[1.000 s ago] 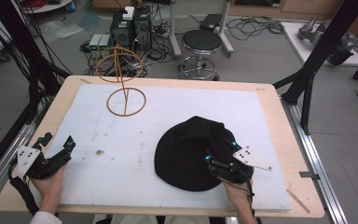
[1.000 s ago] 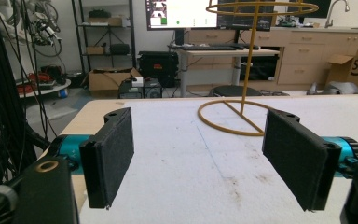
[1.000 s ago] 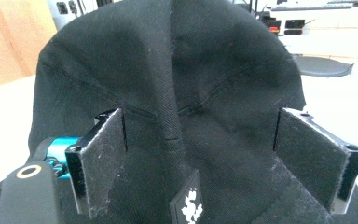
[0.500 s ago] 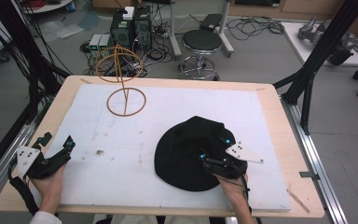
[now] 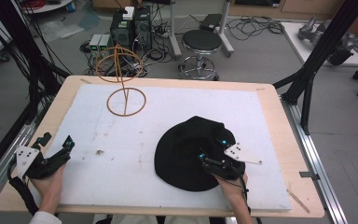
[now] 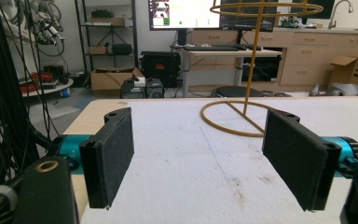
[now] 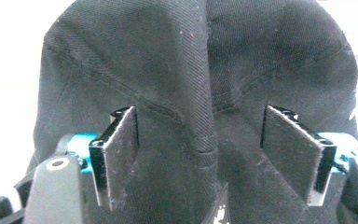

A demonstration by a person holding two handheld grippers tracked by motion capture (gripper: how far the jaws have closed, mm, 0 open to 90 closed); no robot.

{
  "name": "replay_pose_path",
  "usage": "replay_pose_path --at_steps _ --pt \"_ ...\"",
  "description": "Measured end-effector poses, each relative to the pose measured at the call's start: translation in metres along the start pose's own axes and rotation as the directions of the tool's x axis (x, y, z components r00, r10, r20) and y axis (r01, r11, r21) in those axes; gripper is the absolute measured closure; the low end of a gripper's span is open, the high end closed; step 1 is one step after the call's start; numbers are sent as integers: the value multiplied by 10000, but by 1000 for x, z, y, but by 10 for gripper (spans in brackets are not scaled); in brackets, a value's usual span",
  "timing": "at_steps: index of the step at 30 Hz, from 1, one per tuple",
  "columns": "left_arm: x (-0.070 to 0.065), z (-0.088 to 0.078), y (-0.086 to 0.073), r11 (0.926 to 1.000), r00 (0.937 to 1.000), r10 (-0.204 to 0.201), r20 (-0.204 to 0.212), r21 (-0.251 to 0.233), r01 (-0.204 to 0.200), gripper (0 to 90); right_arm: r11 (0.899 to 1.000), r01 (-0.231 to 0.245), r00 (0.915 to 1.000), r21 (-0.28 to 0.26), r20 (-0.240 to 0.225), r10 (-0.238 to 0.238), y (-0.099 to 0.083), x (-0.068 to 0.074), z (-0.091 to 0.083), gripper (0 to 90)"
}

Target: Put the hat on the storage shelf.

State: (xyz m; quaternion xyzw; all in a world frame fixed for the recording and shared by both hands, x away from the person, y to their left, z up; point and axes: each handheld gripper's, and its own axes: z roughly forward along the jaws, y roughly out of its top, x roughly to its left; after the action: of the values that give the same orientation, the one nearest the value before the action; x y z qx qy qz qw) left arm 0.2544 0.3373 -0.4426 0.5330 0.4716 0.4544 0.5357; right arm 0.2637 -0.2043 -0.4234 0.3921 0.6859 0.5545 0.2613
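Note:
A black cloth hat (image 5: 186, 151) lies on the white mat, right of centre. My right gripper (image 5: 211, 148) hovers low over the hat's near right side, open. In the right gripper view the hat's crown (image 7: 200, 74) spreads behind both wide-apart jaws, with a fold seam running between them. At the mat's near left corner rests my left gripper (image 5: 56, 140), open and holding nothing. Its jaws in the left gripper view frame bare mat, and a tan wire hat stand (image 6: 247, 112) rises beyond them. The same stand (image 5: 125, 93) is at the mat's far left.
The white mat (image 5: 261, 121) covers a wooden table (image 5: 279, 107). Black frame posts (image 5: 317, 56) rise at the right and left edges. A stool (image 5: 200, 46) and computer cases (image 5: 130, 28) stand on the floor beyond the far edge.
My right gripper has crept forward and left over the hat's brim toward its crown. The left gripper and the stand have stayed put.

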Motion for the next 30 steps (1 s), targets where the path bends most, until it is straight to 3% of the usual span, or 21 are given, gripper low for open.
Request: replay_pose_path --at_steps 4,15,21,30 --pt "0 0 0 10000 10000 -15 11 13 15 252 9997 236 9997 -59 85 -235 0 2 -1 352" --pt "0 1 -1 10000 10000 -20 16 84 19 252 10000 40 10000 86 37 -41 -2 1 1 512" --pt "0 1 -1 10000 10000 -21 21 83 21 252 10000 -51 10000 44 57 51 -2 3 0 684" --pt "1 1 -2 9998 9998 -173 32 96 173 252 10000 78 10000 -31 15 -78 -2 3 -1 813"
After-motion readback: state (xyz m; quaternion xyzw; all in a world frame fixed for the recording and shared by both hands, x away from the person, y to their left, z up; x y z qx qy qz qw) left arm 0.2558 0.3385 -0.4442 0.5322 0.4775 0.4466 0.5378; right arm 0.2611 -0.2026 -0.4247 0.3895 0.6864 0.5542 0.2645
